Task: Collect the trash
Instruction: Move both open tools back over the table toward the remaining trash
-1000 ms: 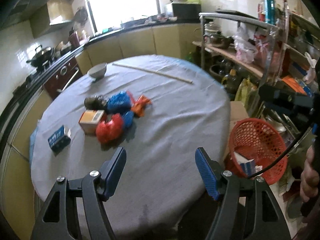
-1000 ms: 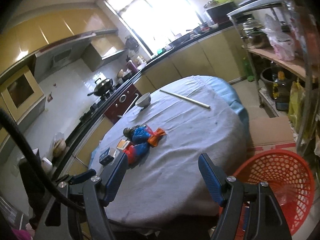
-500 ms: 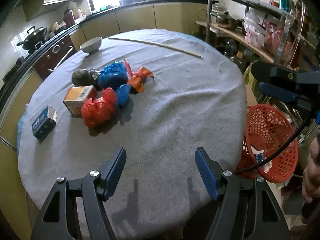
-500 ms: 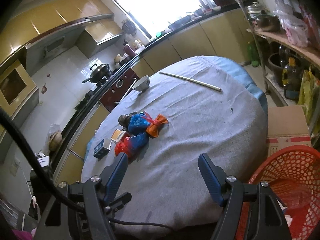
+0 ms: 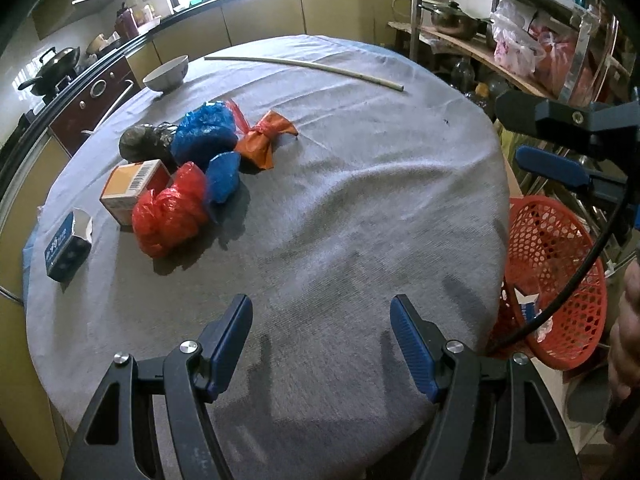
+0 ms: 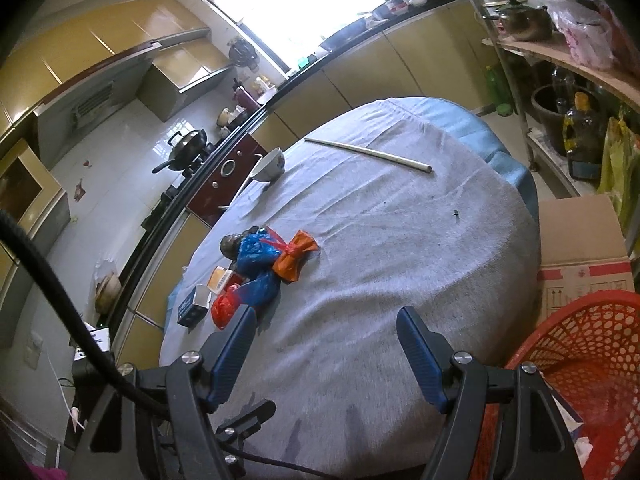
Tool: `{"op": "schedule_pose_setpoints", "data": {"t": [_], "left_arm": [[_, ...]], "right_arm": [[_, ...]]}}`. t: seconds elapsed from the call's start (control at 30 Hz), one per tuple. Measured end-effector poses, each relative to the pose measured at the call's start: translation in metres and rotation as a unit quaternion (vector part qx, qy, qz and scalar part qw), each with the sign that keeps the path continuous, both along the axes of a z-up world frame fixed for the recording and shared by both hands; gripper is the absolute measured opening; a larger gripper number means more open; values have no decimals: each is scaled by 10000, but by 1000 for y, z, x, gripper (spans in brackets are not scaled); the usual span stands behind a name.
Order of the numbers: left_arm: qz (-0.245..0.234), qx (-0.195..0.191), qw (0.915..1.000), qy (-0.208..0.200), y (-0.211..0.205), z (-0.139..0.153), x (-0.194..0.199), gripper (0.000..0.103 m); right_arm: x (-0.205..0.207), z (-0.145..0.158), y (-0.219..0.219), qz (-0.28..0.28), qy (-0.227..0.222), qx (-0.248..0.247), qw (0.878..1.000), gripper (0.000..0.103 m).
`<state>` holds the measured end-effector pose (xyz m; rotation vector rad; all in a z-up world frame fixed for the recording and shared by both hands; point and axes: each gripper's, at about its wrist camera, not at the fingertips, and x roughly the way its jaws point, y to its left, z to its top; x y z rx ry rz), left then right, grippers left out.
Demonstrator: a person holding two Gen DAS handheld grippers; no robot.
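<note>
The left tongs [image 5: 321,322] hang over the near edge of the round worktop [image 5: 360,184] with their blue pads wide apart and nothing between them. The right tongs [image 6: 326,334] are likewise spread and empty, held above the worktop's near right side; in the left view only their side profile shows at the right border, partly cut off.

The trash lies in a cluster on the left part of the grey cloth: a red bag [image 5: 170,212], a small blue bag [image 5: 223,176] touching it, a larger blue bag [image 5: 204,134], an orange bag [image 5: 264,142] tied like a bow, a dark lump [image 5: 144,142] whose make is hard to tell, an orange box [image 5: 134,184] half hidden behind the red bag, and a blue box [image 5: 66,246] lying apart near the left edge. From the right view the red bag [image 6: 224,308] is partly covered by a tong finger.

A red basket [image 5: 560,276] stands off the worktop's right side; its contents are only partly visible, with a cable crossing in front. A bowl [image 5: 166,74] and a long pale stick [image 5: 304,66] lie at the far side.
</note>
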<state>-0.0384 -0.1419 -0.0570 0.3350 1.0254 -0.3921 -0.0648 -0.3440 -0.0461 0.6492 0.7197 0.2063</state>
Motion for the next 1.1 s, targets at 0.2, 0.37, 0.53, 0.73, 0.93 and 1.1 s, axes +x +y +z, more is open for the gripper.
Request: {"op": "schedule_pose_setpoints", "data": {"t": [0.2, 0.37, 0.53, 0.73, 0.93, 1.1], "left_arm": [[44, 33, 9999, 97, 1, -6, 5, 72], [75, 59, 9998, 154, 3, -11, 8, 72], [90, 85, 9997, 194, 4, -14, 11, 72], [100, 97, 9996, 240, 5, -15, 14, 72], [103, 96, 9996, 257, 6, -16, 16, 72], [118, 83, 9995, 274, 7, -17, 18, 72]], "right_arm": [[8, -7, 2, 44, 37, 56, 10000, 76], [14, -12, 4, 80, 85, 100, 9999, 76], [19, -16, 4, 85, 119, 135, 9998, 76], [24, -19, 6, 109, 144, 149, 9997, 76], [27, -21, 8, 131, 161, 146, 9997, 76], [29, -22, 10, 140, 178, 151, 9996, 76]]}}
